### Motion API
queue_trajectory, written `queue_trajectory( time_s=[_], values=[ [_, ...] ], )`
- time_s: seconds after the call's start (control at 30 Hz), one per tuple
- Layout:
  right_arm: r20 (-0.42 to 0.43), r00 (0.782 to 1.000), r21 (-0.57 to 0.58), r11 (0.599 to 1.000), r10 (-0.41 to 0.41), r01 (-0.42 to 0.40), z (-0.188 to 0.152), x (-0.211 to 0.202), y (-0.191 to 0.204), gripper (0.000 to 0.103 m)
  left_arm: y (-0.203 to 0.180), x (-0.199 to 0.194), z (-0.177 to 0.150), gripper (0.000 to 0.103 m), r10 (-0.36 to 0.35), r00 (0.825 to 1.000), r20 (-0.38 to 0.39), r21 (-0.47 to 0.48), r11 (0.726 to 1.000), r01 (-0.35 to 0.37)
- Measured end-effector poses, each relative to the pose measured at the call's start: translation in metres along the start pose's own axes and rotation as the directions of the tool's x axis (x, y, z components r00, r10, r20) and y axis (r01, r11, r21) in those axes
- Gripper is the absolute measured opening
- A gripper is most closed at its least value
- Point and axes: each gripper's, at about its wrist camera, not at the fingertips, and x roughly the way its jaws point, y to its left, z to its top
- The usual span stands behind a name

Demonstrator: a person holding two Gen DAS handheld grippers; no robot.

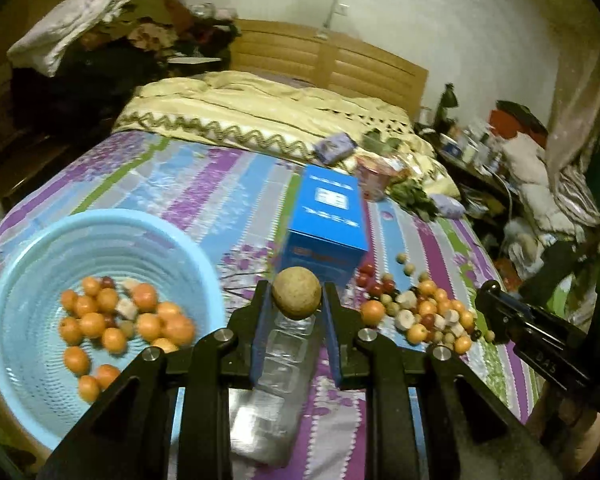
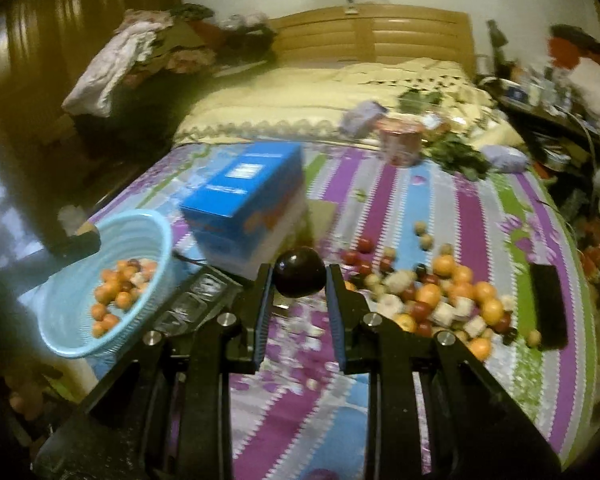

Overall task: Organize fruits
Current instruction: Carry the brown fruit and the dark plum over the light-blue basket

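Note:
My left gripper (image 1: 296, 298) is shut on a round tan fruit (image 1: 296, 295), held in the air above a clear plastic tray (image 1: 276, 380) on the bed. To its left stands a light blue basket (image 1: 28, 276) with several orange fruits (image 1: 92, 324) inside. A loose pile of orange, red and pale fruits (image 1: 420, 316) lies to the right. My right gripper (image 2: 299, 280) is shut on a dark round fruit (image 2: 299, 277), raised between the basket (image 2: 156, 240) and the fruit pile (image 2: 440, 300). The right gripper's body shows at the right edge of the left wrist view.
A blue box (image 1: 328, 220) lies on the striped bedspread (image 1: 204, 184) behind both grippers. A pink cup (image 2: 400, 140), leafy greens (image 2: 456, 156) and a folded quilt (image 1: 260, 112) lie further back. A dark flat object (image 2: 548, 304) rests right of the pile. Clutter flanks the bed.

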Motion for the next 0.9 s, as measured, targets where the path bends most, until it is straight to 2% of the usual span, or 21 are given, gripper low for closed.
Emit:
queue_trajectory(
  time_s=[0.43,0.7,0.9],
  values=[
    [-0.068,0.983,-0.085,0.98,0.173,-0.178,0.033,0.029,0.087,0.026,0.088,-0.038,0.012,0.025,0.099,0.995,0.029,-0.107,0.99,-0.095],
    [-0.152,0.963,-0.149,0.958,0.221,-0.243,0.04,0.058,0.143,0.026,0.15,-0.045,0.005,0.025,0.156,0.987,-0.033,-0.194,0.968,-0.159],
    [-0.241,0.943,-0.178,0.945,0.229,-0.275,0.039,0.086,0.178,0.026,0.184,-0.04,-0.002,0.025,0.19,0.977,-0.093,-0.211,0.955,-0.206]
  ],
)
